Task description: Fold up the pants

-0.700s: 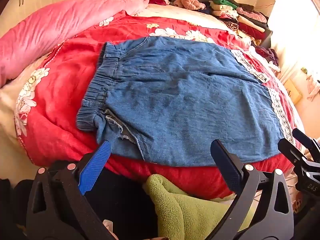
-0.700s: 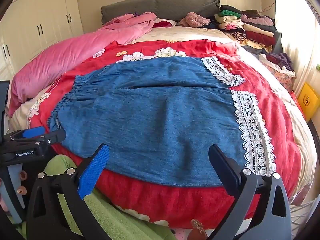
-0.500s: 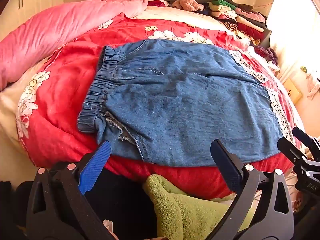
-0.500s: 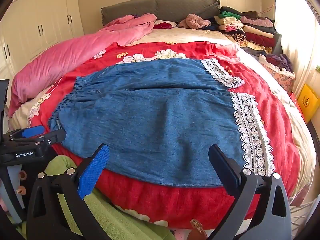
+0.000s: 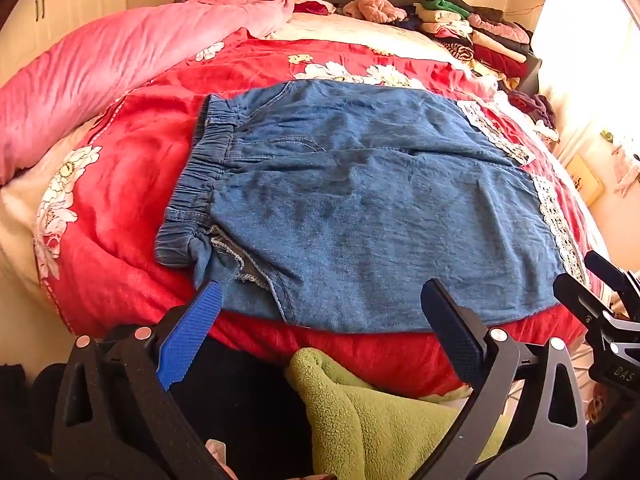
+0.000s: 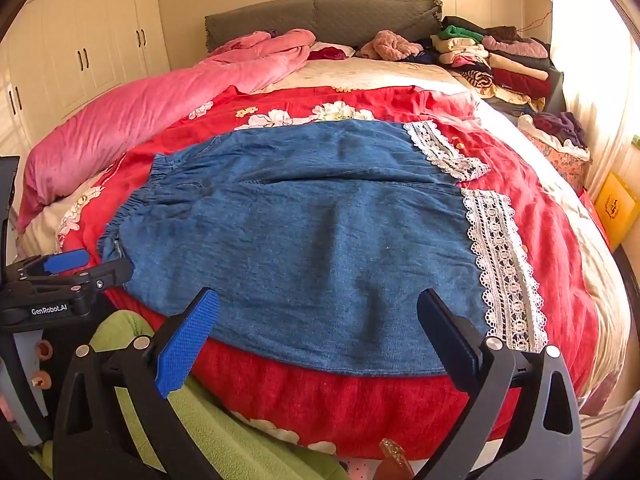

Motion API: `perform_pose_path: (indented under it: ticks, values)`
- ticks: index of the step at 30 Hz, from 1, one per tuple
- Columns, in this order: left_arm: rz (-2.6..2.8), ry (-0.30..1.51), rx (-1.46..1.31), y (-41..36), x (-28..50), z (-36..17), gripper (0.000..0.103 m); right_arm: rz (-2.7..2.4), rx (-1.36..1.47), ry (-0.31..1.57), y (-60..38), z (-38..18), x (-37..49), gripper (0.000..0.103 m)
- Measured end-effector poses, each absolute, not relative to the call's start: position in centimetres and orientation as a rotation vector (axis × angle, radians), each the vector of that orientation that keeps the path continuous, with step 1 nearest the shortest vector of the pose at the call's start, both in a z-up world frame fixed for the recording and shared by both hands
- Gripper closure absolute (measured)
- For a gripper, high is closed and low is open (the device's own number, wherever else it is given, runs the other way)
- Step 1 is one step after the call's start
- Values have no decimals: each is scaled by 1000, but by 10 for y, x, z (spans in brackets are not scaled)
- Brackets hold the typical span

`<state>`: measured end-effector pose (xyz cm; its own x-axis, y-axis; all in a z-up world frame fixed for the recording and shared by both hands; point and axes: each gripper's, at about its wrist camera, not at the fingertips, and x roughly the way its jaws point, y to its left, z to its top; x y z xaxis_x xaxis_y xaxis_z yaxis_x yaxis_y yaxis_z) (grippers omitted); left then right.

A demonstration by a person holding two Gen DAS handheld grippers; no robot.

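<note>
Both hand-held grippers, left gripper (image 5: 320, 300) and right gripper (image 6: 318, 308), hover with fingers spread wide, empty, near the bed edge. Beyond them, blue denim lace-hemmed pants (image 6: 312, 240) lie flat on a red floral blanket (image 6: 360, 400).

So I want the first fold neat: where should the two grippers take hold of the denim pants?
Probably along the near edge of the denim pants, approached from the foot of the bed: left gripper by the elastic waistband, right gripper by the lace hem. They lie flat, that edge nearest.

Blue denim pants (image 6: 320, 240) lie spread flat across the bed (image 6: 560, 240), elastic waistband left, white lace-trimmed hems right.
</note>
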<state>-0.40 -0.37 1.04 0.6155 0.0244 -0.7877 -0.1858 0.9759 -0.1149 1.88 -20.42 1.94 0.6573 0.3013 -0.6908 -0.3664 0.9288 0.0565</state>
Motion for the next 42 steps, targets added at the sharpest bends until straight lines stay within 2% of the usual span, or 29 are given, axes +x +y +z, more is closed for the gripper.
perform_pose_path:
  ticks: [42]
  values:
    - [127, 897, -175, -8, -4, 13, 9, 378, -89, 767, -208, 19, 19, 4]
